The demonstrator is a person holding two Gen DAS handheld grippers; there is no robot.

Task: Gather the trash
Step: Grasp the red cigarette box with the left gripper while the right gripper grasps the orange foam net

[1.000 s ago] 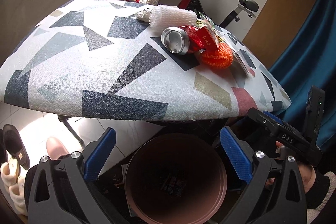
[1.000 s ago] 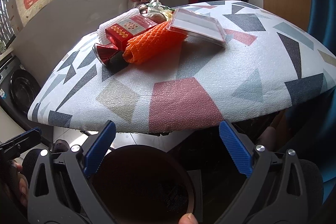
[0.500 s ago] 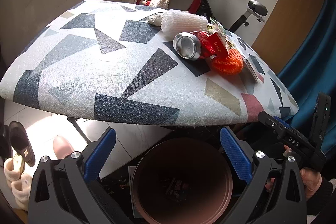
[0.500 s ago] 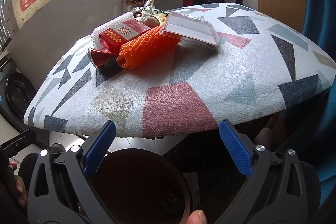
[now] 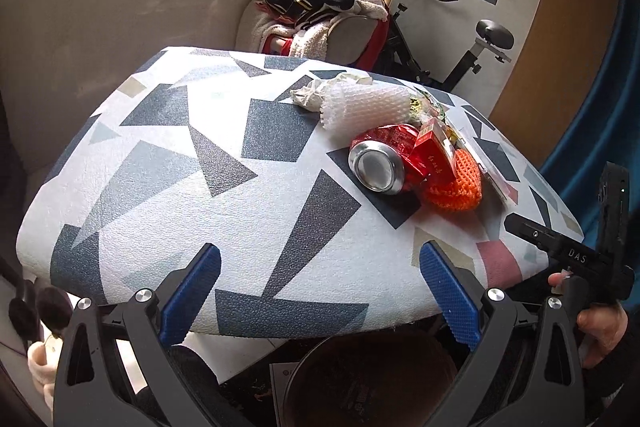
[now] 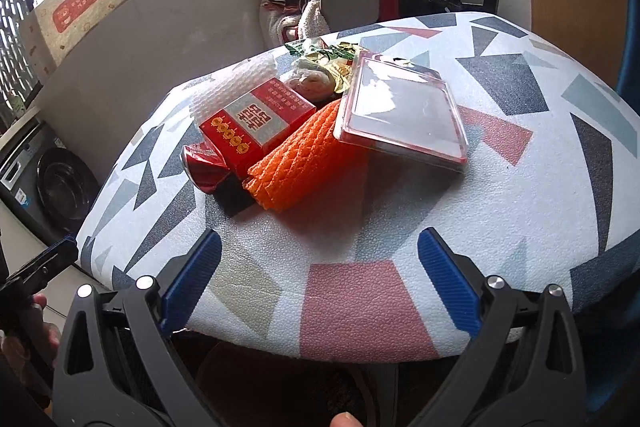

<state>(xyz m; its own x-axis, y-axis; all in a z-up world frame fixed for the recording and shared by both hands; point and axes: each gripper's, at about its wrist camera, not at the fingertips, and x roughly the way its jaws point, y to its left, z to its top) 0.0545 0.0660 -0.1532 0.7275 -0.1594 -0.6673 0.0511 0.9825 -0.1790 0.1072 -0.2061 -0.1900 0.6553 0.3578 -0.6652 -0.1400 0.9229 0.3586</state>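
- Trash sits in one heap on the patterned surface (image 5: 168, 187), toward its far right as the left wrist view shows it; bin (image 5: 372, 383) stands below the near edge, under both tongs.
- Left tongs (image 5: 320, 291): jaws spread wide, nothing between them, well short of the heap.
- Right tongs (image 6: 318, 287): jaws wide but closing slightly, nothing between them; also short of the heap.
- Crushed can (image 5: 380, 163): thin metal, light, dented, lying on its side with its end toward the left view. Likely slick and prone to roll; grip across the crumpled body, not the round end.
- Red carton (image 6: 256, 119): light cardboard, rests on the can and the orange foam net (image 6: 304, 163). Flat sides should take the pads well; may crush if squeezed hard.
- Orange foam net: soft, springy, very light; pinch mid-length, expect it to compress.
- White foam net (image 5: 364, 103): same handling.
- Clear plastic tray (image 6: 404, 115): stiff but thin, smooth, leaning on the orange net. Take it by a raised edge; flat face probably too wide and slippery.
- Crumpled wrappers (image 6: 320, 67) behind: soft, weightless, pinch anywhere.
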